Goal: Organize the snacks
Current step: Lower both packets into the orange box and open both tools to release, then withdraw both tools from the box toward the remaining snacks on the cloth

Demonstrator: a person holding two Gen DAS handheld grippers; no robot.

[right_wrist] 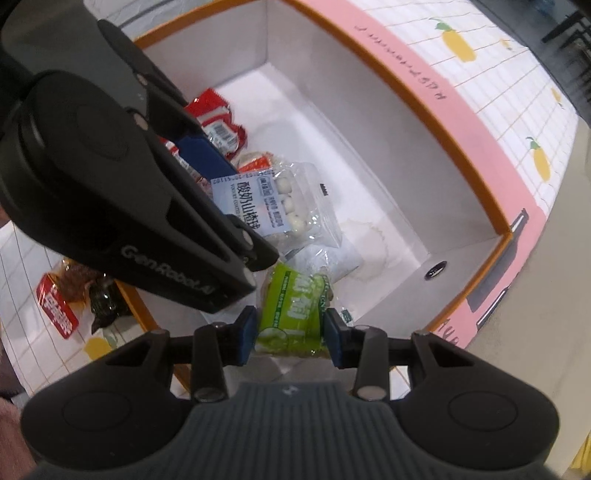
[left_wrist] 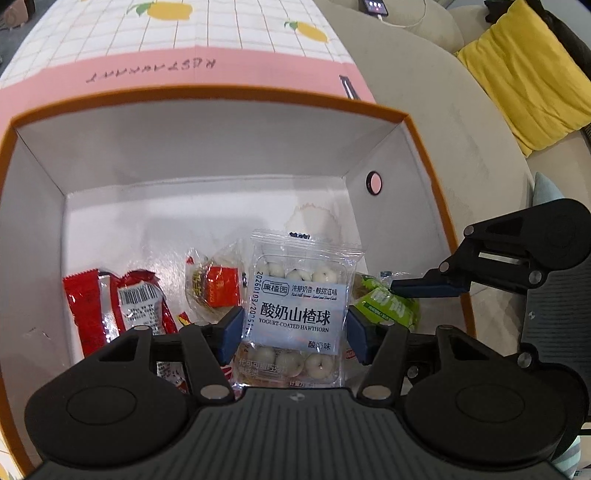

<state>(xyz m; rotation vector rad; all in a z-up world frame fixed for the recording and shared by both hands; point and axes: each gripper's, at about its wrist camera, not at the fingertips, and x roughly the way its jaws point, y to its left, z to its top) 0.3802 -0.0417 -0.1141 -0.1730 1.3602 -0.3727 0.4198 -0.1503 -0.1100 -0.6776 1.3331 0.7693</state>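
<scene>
My left gripper (left_wrist: 294,334) is shut on a clear pack of yogurt-coated hawthorn balls (left_wrist: 300,306) and holds it inside the orange-rimmed white box (left_wrist: 207,94). My right gripper (right_wrist: 290,338) is shut on a green snack packet (right_wrist: 291,314) over the box's near corner; the packet shows in the left wrist view (left_wrist: 388,306) beside the right gripper's fingers (left_wrist: 424,286). The hawthorn pack (right_wrist: 273,206) and the left gripper (right_wrist: 110,177) show in the right wrist view. Red snack packets (left_wrist: 118,302) and an orange-labelled clear packet (left_wrist: 214,284) lie on the box floor.
The box stands on a pink-edged tablecloth (left_wrist: 177,37) with a lemon print. A red-labelled dark snack (right_wrist: 66,299) lies on the cloth outside the box. A beige sofa (left_wrist: 443,110) with a yellow cushion (left_wrist: 524,70) and a phone (left_wrist: 375,6) is at the right.
</scene>
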